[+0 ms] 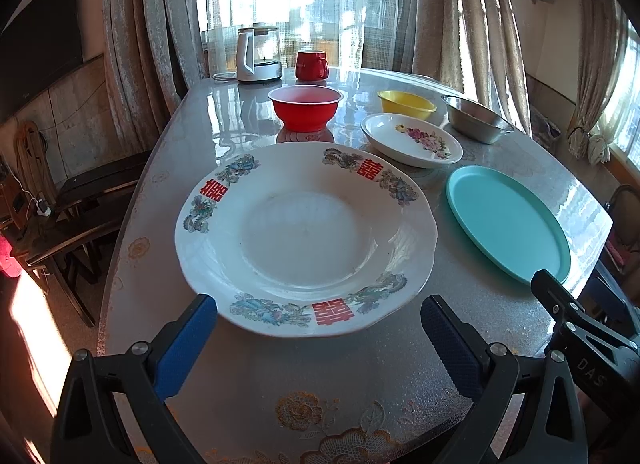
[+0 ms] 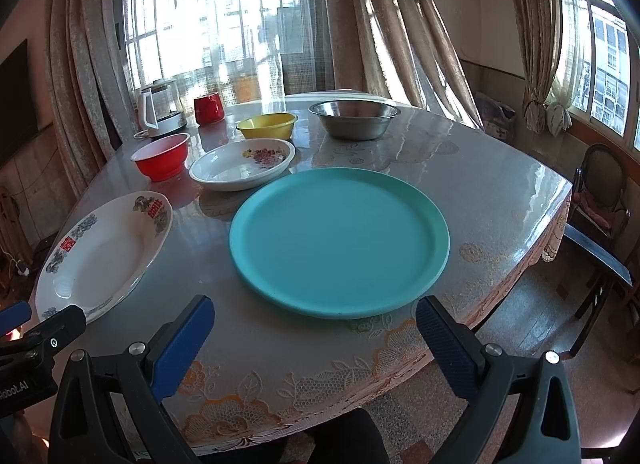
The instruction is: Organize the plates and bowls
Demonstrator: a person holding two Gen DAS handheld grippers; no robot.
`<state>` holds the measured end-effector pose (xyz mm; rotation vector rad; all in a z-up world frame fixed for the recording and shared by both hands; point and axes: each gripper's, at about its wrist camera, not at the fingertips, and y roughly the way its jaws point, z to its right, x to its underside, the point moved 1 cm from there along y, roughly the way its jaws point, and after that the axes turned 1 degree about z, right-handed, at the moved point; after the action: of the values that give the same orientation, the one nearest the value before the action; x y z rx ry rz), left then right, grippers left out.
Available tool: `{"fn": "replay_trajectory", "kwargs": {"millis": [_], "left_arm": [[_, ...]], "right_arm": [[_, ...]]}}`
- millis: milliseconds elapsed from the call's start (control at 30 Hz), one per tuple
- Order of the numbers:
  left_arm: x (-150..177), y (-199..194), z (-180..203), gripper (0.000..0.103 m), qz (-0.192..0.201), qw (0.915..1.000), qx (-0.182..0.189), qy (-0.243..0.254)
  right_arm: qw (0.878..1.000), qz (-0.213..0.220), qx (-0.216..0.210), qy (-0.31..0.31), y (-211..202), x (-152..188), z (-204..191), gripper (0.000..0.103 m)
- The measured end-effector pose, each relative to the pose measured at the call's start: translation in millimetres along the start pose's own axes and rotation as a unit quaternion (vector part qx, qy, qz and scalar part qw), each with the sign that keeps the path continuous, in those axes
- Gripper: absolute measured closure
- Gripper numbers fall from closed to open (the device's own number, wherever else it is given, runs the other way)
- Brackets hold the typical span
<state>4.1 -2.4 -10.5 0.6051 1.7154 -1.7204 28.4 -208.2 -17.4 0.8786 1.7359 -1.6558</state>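
A large white plate with red characters on its rim (image 1: 304,240) (image 2: 100,256) lies just ahead of my left gripper (image 1: 320,316), which is open and empty. Flat on the table in front of my right gripper (image 2: 316,316), also open and empty, lies a teal plate (image 2: 340,244) (image 1: 508,219). Farther back stand a white floral dish (image 1: 412,139) (image 2: 242,163), a red bowl (image 1: 305,107) (image 2: 161,157), a yellow bowl (image 1: 406,103) (image 2: 267,125) and a steel bowl (image 1: 476,119) (image 2: 354,117).
A glass kettle (image 1: 258,53) (image 2: 160,109) and a red mug (image 1: 311,65) (image 2: 209,107) stand at the table's far edge by the curtains. The table's right edge (image 2: 556,199) drops off near a dark chair (image 2: 600,191). A dark bench (image 1: 80,199) stands left of the table.
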Motion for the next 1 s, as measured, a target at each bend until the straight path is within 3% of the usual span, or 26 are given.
{"fn": "replay_trajectory", "kwargs": {"millis": [1000], "left_arm": [[0.5,-0.2,0.2,0.000,-0.001,1.0000,0.000,0.001]], "right_arm": [[1.000,-0.009,-0.003,-0.002,2.5,1.7,-0.1,0.000]]}}
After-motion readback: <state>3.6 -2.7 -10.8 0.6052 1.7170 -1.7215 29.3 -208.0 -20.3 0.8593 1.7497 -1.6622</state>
